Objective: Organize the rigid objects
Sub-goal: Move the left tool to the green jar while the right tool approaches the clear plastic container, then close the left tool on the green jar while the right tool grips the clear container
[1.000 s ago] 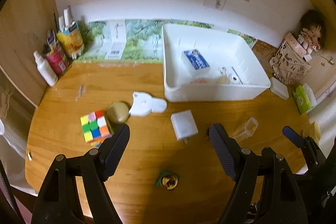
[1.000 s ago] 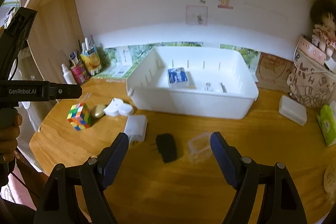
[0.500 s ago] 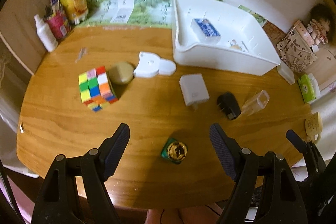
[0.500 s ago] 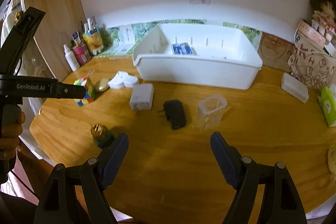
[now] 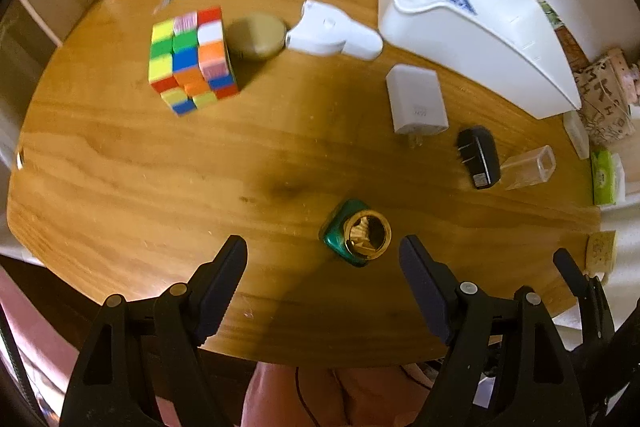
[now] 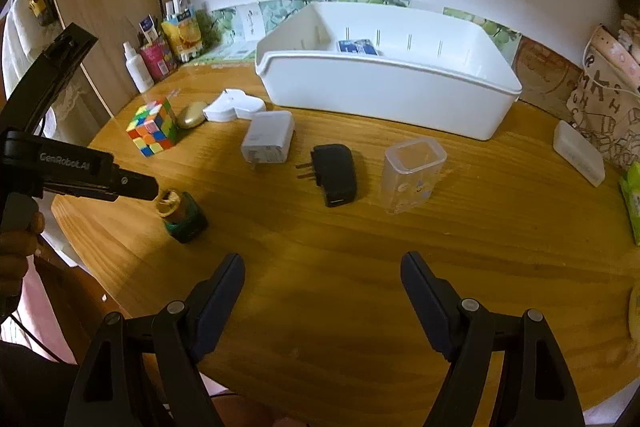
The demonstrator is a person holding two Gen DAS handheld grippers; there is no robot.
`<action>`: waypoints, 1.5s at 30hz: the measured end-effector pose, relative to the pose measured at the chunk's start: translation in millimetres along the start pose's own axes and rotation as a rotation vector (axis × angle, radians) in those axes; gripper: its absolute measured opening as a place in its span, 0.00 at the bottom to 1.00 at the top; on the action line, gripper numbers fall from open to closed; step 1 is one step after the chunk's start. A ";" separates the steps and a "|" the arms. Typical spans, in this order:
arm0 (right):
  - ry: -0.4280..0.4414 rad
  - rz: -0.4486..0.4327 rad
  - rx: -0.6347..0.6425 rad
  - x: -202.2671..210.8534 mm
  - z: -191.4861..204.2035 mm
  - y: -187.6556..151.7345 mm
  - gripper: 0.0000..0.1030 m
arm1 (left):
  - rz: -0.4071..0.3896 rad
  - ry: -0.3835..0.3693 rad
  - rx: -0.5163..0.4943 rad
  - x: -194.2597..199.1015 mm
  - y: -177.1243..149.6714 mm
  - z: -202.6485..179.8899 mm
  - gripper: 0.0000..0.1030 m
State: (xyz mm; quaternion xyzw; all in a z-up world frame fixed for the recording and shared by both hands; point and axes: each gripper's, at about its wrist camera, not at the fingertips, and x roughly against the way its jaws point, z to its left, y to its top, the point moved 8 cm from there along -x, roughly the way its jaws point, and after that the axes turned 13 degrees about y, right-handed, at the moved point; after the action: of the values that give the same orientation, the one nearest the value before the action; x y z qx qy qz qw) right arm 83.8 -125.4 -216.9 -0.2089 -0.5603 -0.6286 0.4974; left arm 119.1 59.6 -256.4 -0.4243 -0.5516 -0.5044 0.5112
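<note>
A green bottle with a gold cap [image 5: 357, 233] [image 6: 180, 213] stands near the table's front edge, just ahead of my open left gripper [image 5: 322, 269]. Farther back lie a colour cube [image 5: 190, 59] [image 6: 153, 127], a gold oval case [image 5: 256, 35] [image 6: 191, 114], a white bear-shaped piece [image 5: 332, 35] [image 6: 234, 105], a white charger [image 5: 418, 99] [image 6: 269, 141], a black charger [image 5: 479, 157] [image 6: 335, 173] and a clear cup [image 5: 528, 167] [image 6: 412, 174]. The white bin [image 5: 500, 51] [image 6: 384, 97] holds a blue box [image 6: 357, 47]. My right gripper [image 6: 322, 285] hangs open over bare wood.
Bottles and cartons [image 6: 160, 47] crowd the back left corner by a wooden side wall. A small white box [image 6: 578, 152], a green tissue pack [image 6: 632, 203] and a patterned bag [image 6: 604, 99] sit at the right. The left tool's body [image 6: 76, 171] and a hand [image 6: 16, 243] are at the left.
The left gripper has risen and tipped down, now looking steeply onto the table with the green bottle close ahead. The right gripper has pulled back and lifted, showing more tabletop.
</note>
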 end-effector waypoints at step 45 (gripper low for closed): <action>0.153 0.109 0.110 -51.5 -89.2 48.2 0.69 | 0.226 0.099 0.316 -65.7 -22.5 -21.0 0.74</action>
State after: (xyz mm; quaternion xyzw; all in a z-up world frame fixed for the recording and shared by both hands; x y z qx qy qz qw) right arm 173.0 -180.8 -260.6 -0.1628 -0.5421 -0.5832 0.5827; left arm 107.5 39.0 -325.0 -0.3726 -0.5469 -0.3711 0.6515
